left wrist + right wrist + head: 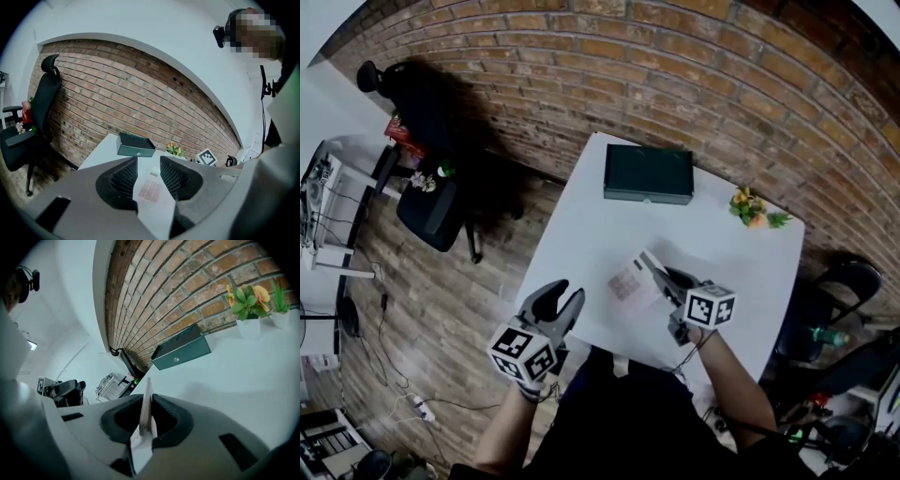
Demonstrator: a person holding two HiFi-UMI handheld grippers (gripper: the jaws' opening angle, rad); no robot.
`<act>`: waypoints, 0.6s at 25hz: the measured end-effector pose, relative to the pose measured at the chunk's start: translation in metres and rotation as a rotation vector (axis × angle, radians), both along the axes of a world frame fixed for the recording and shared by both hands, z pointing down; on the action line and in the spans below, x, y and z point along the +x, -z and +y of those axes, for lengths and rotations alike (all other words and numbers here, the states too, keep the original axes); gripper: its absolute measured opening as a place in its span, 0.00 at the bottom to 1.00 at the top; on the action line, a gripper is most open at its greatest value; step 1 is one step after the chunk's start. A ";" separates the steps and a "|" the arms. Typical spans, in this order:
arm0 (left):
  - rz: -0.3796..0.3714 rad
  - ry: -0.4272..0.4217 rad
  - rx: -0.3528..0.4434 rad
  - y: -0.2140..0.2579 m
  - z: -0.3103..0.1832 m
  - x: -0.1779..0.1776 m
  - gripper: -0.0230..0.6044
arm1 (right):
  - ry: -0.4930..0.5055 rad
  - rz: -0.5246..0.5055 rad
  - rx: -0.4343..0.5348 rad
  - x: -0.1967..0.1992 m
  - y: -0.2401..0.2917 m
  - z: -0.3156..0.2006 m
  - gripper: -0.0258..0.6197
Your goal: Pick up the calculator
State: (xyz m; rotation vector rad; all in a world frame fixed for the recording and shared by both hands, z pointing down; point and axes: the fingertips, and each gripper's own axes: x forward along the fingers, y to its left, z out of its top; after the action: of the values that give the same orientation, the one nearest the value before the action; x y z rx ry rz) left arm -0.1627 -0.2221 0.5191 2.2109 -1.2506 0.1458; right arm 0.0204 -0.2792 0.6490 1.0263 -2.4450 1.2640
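- Head view: my right gripper (661,274) has its jaws clenched on the flat white calculator with pink keys (628,281), apparently clear of the white bench (581,216).
- Left gripper (559,302) hovers nearby, jaws released, empty.
- Lift under way, I judge; next calls for a steady grip on that thin edge.

I can read no text from my remote station. The keys of the calculator (630,281) are too blurred to make out, and the cubes on the left gripper (566,292) and right gripper (652,265) bear only black-and-white square markers, no letters or numbers.
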 end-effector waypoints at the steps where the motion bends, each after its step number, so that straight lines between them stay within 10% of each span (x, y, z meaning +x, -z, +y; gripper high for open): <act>1: 0.000 -0.002 0.002 0.001 0.001 0.000 0.27 | -0.002 -0.007 0.014 0.000 0.006 -0.001 0.13; 15: 0.001 -0.048 0.058 0.023 -0.001 0.023 0.27 | -0.042 -0.089 0.125 0.012 0.082 0.000 0.12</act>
State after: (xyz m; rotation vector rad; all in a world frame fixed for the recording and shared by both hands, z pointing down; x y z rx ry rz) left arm -0.1393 -0.2233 0.4961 2.2919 -1.2159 0.1289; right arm 0.0325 -0.2788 0.5668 1.0798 -2.6125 1.2071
